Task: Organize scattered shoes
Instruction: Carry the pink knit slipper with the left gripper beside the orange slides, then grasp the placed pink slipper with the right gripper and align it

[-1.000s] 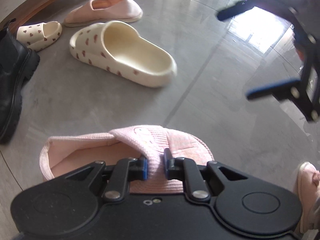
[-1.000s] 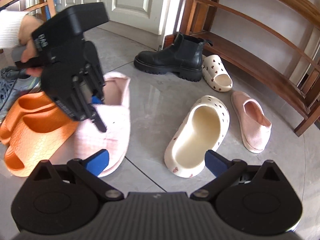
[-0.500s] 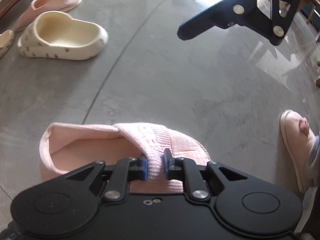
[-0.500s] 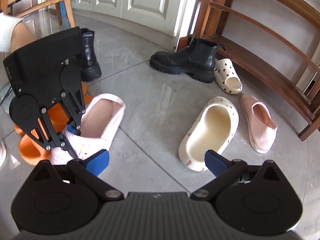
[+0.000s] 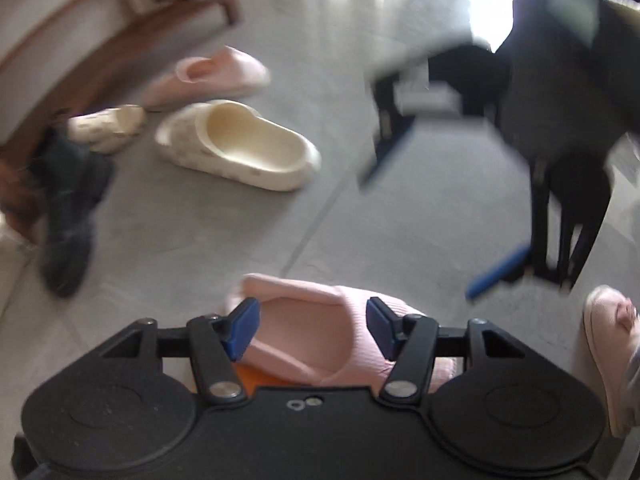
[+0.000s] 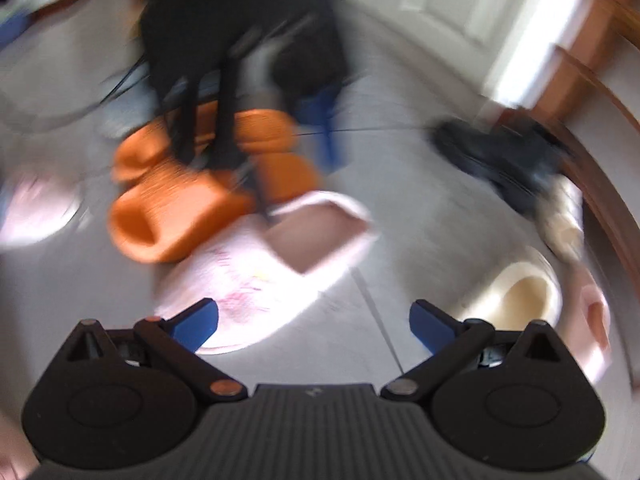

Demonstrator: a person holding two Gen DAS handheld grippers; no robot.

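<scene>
Left gripper fingers just opened over pink slipper

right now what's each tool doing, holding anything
left tool: jaws just opened, pink slipper between them, not gripped
right tool: open, holding nothing

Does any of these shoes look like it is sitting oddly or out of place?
Yes. The pink slipper lies right against the orange slides, apart from its look-alike at the left edge. The picture is too blurred to tell whether it overlaps them.
</scene>
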